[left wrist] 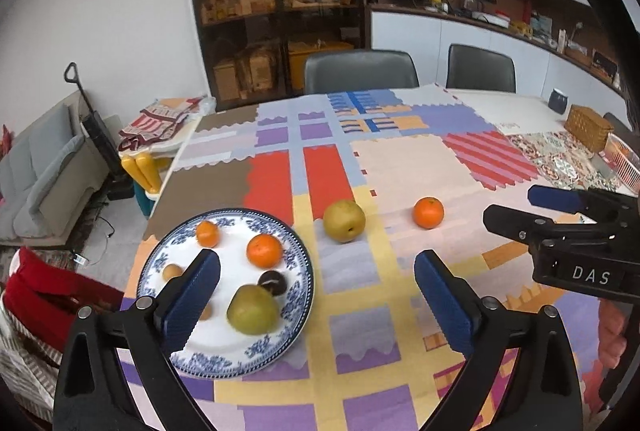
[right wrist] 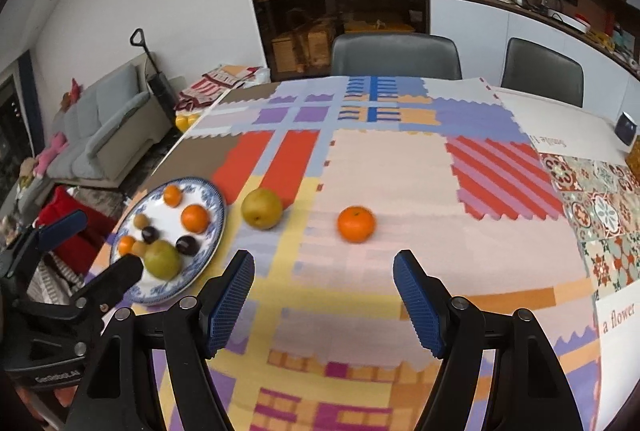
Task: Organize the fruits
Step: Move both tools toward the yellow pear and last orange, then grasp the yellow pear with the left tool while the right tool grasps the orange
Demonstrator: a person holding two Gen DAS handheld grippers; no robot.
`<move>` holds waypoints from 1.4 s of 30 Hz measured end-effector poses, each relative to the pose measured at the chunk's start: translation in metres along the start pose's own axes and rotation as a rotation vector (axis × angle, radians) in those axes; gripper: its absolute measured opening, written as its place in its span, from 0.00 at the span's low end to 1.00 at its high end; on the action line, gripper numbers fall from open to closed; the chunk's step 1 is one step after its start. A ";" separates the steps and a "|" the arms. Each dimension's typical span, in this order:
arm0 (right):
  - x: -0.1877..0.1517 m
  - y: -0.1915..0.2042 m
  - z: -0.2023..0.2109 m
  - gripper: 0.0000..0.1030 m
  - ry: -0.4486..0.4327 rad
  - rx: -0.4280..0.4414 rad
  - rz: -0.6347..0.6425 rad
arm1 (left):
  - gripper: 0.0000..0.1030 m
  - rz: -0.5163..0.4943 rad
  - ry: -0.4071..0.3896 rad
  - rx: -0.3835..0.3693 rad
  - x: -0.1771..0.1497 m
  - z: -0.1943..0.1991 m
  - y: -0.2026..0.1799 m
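A blue-and-white plate (left wrist: 298,263) (right wrist: 218,205) sits at the table's left edge and holds several fruits: a green pear (left wrist: 253,309), two oranges, a dark plum (left wrist: 273,282) and small brown ones. On the cloth to its right lie a loose pear (left wrist: 344,221) (right wrist: 262,209) and a loose orange (left wrist: 428,212) (right wrist: 356,224). My left gripper (left wrist: 318,257) (right wrist: 105,241) hangs open over the plate's right side with nothing between its fingers. My right gripper (right wrist: 324,259) (left wrist: 514,205) is open too, short of the loose orange and empty.
A patchwork cloth covers the table. Two grey chairs (left wrist: 360,71) (left wrist: 480,67) stand at the far side. A wicker box (left wrist: 588,127), a pink basket (left wrist: 624,161) and a dark cup (left wrist: 558,100) sit far right. Past the left edge are a sofa (left wrist: 36,167) and a red bag (left wrist: 48,295).
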State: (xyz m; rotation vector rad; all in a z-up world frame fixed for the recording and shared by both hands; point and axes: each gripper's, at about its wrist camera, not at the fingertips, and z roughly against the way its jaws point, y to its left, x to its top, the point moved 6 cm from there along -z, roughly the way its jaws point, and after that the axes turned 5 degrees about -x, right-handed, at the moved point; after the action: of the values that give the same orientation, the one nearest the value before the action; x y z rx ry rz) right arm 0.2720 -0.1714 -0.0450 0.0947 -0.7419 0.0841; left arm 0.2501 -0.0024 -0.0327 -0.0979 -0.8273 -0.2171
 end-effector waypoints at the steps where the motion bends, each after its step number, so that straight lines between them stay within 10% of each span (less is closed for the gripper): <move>1: 0.002 -0.003 -0.003 0.71 0.010 -0.008 0.001 | 0.96 -0.006 0.009 -0.002 0.003 -0.005 0.000; 19: 0.014 -0.021 -0.069 0.70 0.092 -0.035 0.028 | 0.95 -0.058 0.088 -0.086 0.020 -0.090 -0.005; 42: 0.003 -0.024 -0.143 0.52 0.187 0.015 0.017 | 0.58 -0.027 0.220 -0.175 0.010 -0.166 -0.008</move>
State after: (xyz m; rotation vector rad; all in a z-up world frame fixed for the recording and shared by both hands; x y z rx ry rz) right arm 0.3725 -0.1783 -0.1487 0.0935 -0.5551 0.1132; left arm 0.3738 -0.0396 -0.1374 -0.2234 -0.5897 -0.3195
